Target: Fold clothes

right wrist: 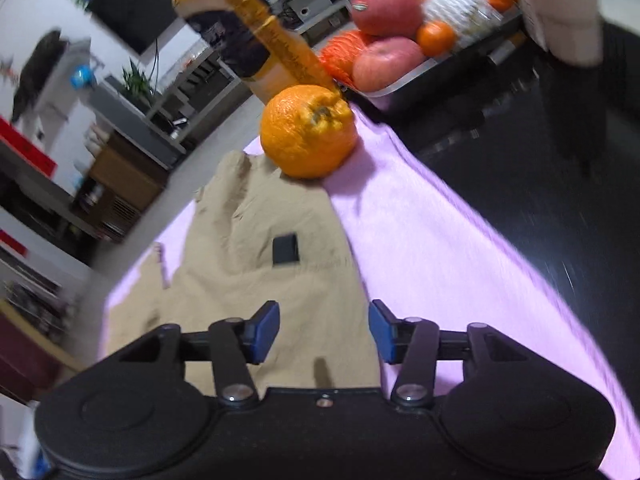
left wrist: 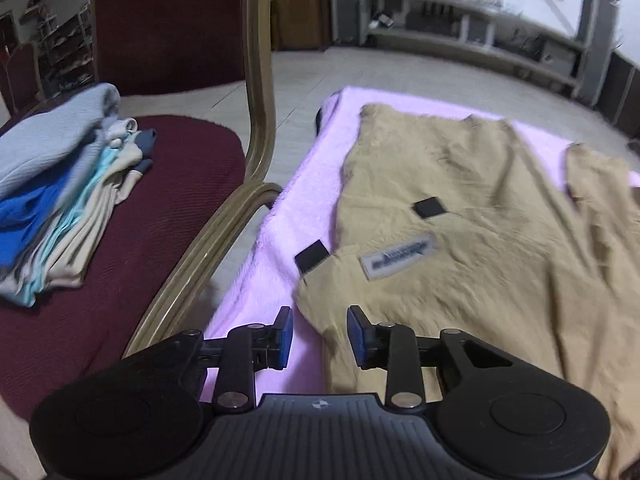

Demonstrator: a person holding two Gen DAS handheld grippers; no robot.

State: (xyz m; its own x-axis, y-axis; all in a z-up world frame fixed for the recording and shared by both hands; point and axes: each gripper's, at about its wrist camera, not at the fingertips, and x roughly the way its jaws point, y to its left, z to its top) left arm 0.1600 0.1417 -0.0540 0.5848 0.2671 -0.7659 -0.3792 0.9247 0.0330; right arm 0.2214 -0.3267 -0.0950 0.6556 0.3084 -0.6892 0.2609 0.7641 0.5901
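Note:
A tan garment (left wrist: 460, 208) lies spread on a pink towel (left wrist: 304, 184), with a grey label (left wrist: 396, 260) and black square patches on it. My left gripper (left wrist: 320, 336) is open and empty just above the garment's near left edge. In the right wrist view the same tan garment (right wrist: 264, 256) lies on the pink towel (right wrist: 432, 248). My right gripper (right wrist: 324, 332) is open and empty over the garment's right edge.
A dark red chair (left wrist: 132, 200) with a gold frame stands left of the towel and holds a stack of folded clothes (left wrist: 60, 196). An orange (right wrist: 308, 132), a bottle (right wrist: 244, 28) and a tray of fruit (right wrist: 420, 32) sit at the towel's far end, beside a black surface (right wrist: 540, 200).

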